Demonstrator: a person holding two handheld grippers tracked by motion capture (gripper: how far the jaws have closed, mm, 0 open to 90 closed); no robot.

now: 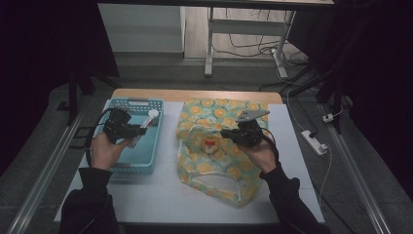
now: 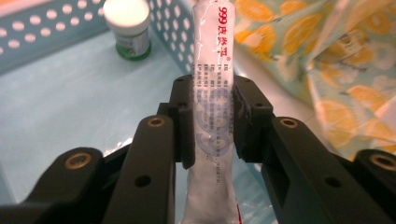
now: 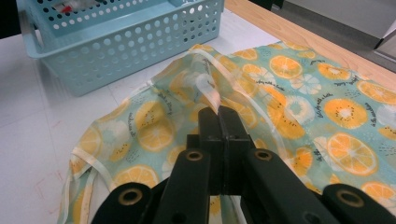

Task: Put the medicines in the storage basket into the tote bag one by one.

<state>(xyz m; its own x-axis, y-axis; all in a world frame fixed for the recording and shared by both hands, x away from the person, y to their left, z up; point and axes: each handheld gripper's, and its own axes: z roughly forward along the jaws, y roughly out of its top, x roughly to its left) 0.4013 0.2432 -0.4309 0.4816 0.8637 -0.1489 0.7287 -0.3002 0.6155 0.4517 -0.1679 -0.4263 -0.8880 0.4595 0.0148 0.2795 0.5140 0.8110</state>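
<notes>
Left gripper (image 2: 212, 121) clamped across a long white tube (image 2: 211, 93) with red print near its top, jaws closed only as far as the tube's width, pads pressing its two sides. Tube held above the blue perforated basket (image 2: 42, 28), tip toward the basket's holed wall and the fabric beyond. In the basket's far corner, a small white-capped jar with a green label (image 2: 128, 30), upright on the basket floor, well apart from the tube. In the high view, left gripper (image 1: 127, 130) over the basket (image 1: 146, 158), tube (image 1: 148, 119) angled up and rightward toward the basket's right wall. Right gripper (image 3: 219, 121) fully closed, pinching a raised fold of the bag's pale translucent rim (image 3: 208, 88), the edge lifted off the table in a small peak. Bag (image 3: 289, 98) of teal cloth printed with orange slices, spread flat to the right of the basket and just beside it, loose handle strap (image 3: 88, 156) trailing on the white tabletop (image 3: 32, 107). In the high view, right gripper (image 1: 246, 134) above the bag's middle (image 1: 209, 165), grey plate on top, a small red-and-white mark on the cloth just left of the jaws. Basket wall between the tube and the bag. Past the table's wooden far edge (image 1: 195, 93), a desk frame's legs (image 1: 209, 48), loose cables and a white power strip (image 1: 314, 142) on the floor.
</notes>
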